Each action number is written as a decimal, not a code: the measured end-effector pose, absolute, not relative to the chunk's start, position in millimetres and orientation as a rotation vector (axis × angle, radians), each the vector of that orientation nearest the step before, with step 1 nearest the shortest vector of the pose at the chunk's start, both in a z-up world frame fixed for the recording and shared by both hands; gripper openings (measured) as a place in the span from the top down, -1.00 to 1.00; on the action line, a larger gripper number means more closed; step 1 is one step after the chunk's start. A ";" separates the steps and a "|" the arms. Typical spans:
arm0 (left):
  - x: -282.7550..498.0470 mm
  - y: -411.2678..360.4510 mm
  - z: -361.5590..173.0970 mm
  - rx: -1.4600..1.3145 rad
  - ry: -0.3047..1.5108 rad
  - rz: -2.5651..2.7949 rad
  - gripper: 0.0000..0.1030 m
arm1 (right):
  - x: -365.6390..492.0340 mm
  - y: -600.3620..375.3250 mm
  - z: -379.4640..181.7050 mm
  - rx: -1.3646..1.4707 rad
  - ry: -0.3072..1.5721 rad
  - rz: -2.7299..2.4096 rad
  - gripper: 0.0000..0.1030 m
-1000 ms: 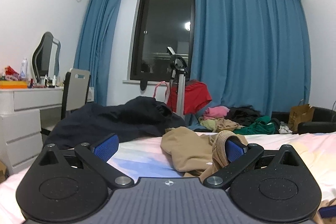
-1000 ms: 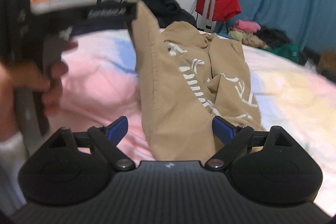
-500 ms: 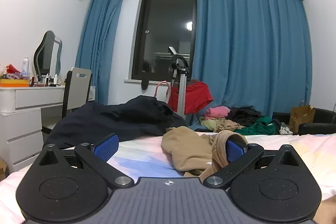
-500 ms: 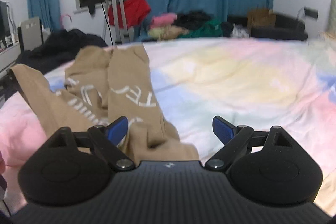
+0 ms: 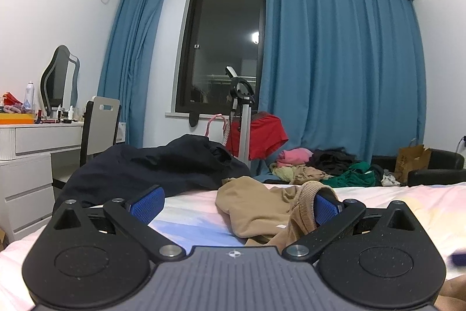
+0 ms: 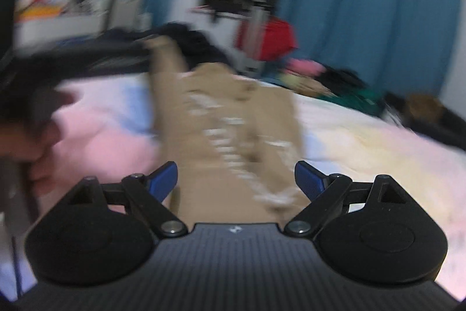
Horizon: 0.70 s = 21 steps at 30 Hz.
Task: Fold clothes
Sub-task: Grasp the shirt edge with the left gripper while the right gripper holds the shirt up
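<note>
Left-wrist view: the left gripper [image 5: 234,204] points level across a bed [image 5: 407,203] with a pastel pink, blue and yellow sheet. Its jaws stand wide apart; the ribbed cuff [image 5: 307,196] of a tan garment [image 5: 256,209] is draped over the right-hand blue pad [image 5: 324,209], touching it, while the left-hand pad is bare (nothing is pinched between the two). The rest of the tan garment lies crumpled on the sheet just ahead of the jaws. Behind it a dark navy garment [image 5: 151,168] is heaped at the far edge of the bed. Beyond the bed: a pile of clothes [image 5: 320,168] in pink, black and green, a red garment [image 5: 262,136] hung on a stand, blue curtains [image 5: 340,63] framing a dark window [image 5: 224,48], and at the left a white worktop [image 5: 40,130] with a mirror and bottles, a chair [image 5: 102,124] beside it.

Right-wrist view (strongly motion-blurred): the right gripper [image 6: 236,179] tilts down toward the bed, jaws wide open and holding nothing. The tan garment [image 6: 227,118], printed with white lettering, lies stretched lengthwise on the sheet, its near end between and below the open jaws without touching either pad as far as the blur allows. A hand [image 6: 38,136] shows at the left edge
</note>
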State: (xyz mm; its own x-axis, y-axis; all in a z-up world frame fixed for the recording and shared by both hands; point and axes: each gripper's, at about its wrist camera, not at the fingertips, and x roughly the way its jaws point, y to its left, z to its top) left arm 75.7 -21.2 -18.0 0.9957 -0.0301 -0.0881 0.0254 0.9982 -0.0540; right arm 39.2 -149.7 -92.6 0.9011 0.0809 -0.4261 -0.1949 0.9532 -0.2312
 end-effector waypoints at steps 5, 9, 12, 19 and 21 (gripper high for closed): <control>74.7 -18.9 -19.8 -0.056 0.103 0.055 -0.99 | 66.8 -127.5 -124.4 -0.420 0.486 0.058 -0.73; 82.3 -10.8 -21.0 -0.090 0.156 0.098 -0.99 | 71.0 -162.5 -110.2 -0.262 0.480 -0.065 -0.72; 82.3 -10.5 -21.0 -0.094 0.167 0.081 -1.00 | 57.1 -192.8 -84.9 -0.119 0.409 -0.108 -0.72; 67.1 -23.9 -17.7 -0.052 0.118 0.008 -1.00 | 31.9 -241.6 -50.0 0.023 0.320 -0.120 -0.72; 60.9 -29.6 -16.3 -0.039 0.094 -0.016 -1.00 | 31.5 -248.7 -49.9 0.034 0.333 -0.145 -0.72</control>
State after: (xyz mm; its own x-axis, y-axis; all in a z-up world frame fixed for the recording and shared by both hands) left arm 60.9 -29.6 -16.3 0.9954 -0.0179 -0.0936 0.0143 0.9991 -0.0397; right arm 31.5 -248.7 -49.9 0.9347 -0.1361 -0.3284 0.1471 0.9891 0.0089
